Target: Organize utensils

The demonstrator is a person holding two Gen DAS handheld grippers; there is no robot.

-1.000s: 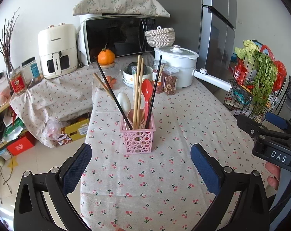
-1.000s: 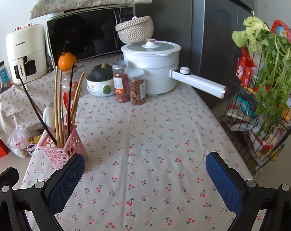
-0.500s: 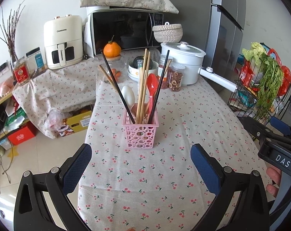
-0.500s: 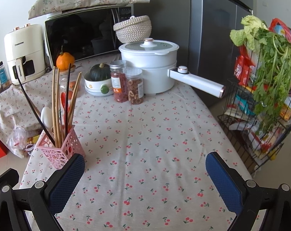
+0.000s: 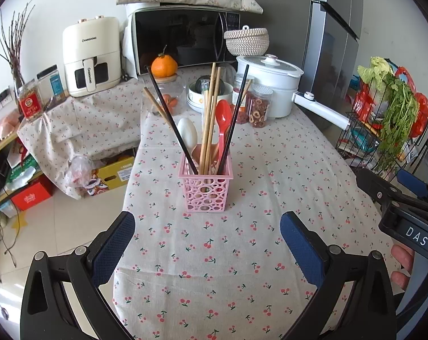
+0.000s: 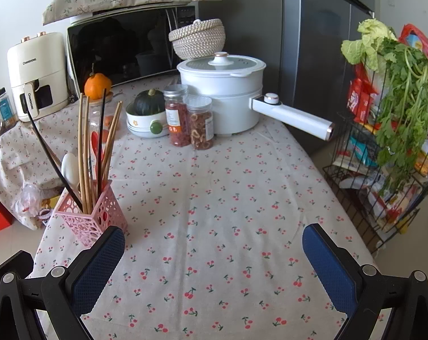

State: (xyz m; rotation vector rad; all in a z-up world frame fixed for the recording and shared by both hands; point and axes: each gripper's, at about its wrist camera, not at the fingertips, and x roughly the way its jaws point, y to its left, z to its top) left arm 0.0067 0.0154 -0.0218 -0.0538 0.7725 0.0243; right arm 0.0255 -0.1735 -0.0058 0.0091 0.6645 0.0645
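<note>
On the cherry-print tablecloth (image 5: pixel 242 255), the pink basket (image 5: pixel 205 191) stands upright ahead of the spread, empty left gripper (image 5: pixel 207 243); chopsticks (image 5: pixel 208 119) point up, fanning. The right gripper (image 6: pixel 214 266), also spread and empty, has it at its left; only this view shows the squash (image 6: pixel 149 102).

far desk edge: white pot (image 6: pixel 222 90), two jars (image 6: pixel 190 119), squash bowl (image 6: pixel 146 116)
beyond: microwave (image 6: pixel 129 51), air fryer (image 6: pixel 37 73)
</note>
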